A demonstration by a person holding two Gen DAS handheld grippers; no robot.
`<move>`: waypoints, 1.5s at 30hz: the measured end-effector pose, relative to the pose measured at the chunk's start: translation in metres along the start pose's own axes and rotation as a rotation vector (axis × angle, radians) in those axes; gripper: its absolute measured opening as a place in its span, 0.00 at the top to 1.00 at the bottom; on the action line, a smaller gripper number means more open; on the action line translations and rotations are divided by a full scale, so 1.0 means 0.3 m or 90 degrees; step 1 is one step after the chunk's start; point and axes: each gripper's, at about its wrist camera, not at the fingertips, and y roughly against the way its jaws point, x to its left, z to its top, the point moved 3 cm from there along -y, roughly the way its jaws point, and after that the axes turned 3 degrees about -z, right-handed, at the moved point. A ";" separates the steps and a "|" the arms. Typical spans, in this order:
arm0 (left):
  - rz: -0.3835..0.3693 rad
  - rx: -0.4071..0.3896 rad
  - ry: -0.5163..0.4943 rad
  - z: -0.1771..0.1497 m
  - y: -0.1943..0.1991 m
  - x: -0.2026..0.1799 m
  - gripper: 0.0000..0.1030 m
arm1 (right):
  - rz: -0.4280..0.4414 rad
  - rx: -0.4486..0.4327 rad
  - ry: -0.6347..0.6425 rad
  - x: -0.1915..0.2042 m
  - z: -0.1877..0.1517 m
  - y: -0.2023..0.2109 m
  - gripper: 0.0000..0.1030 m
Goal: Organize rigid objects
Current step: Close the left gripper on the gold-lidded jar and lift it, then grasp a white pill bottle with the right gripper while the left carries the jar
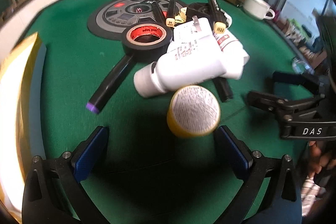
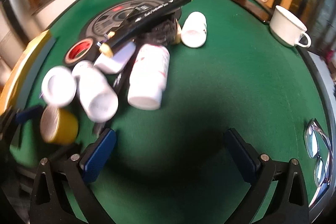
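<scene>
— Blue pads of the left gripper (image 1: 161,148) stand wide apart near the camera, nothing between them; a yellow jar (image 1: 194,111) sits just beyond on the green counter (image 1: 69,68).

— And the right gripper (image 2: 170,148)?

— Also spread, gripping nothing, over bare felt. No earlier view to compare.

— Where is the pile?

— Mid-counter: white bottles (image 1: 189,64) lie tumbled beside a tape roll (image 1: 147,39), with black markers (image 1: 113,83) under and across them. One bottle (image 2: 194,29) lies apart on the far right.

— Anything else?

— A white cup (image 2: 287,26) at far right; glasses (image 2: 317,148) at the right edge.
</scene>
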 end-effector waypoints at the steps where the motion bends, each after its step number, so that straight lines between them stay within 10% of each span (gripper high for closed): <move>1: -0.021 -0.004 0.023 -0.008 0.024 0.012 0.00 | 0.014 -0.002 -0.003 -0.016 -0.016 0.023 0.16; 11: -0.115 0.002 0.025 0.008 0.087 -0.035 0.29 | 0.064 -0.068 0.001 -0.061 -0.084 0.203 0.19; 17: -0.103 0.018 -0.004 0.058 -0.001 -0.089 0.31 | 0.054 -0.095 -0.003 -0.056 -0.072 0.240 0.19; 21: -0.070 0.011 -0.029 0.079 -0.024 -0.092 0.61 | 0.056 -0.092 -0.011 -0.052 -0.071 0.244 0.19; 34: -0.091 0.022 -0.040 -0.081 0.128 0.002 0.60 | 0.141 -0.074 0.033 0.082 0.001 0.247 0.19; 45: -0.059 0.002 -0.019 -0.177 0.200 0.093 0.60 | 0.189 0.039 0.244 0.378 0.089 0.100 0.61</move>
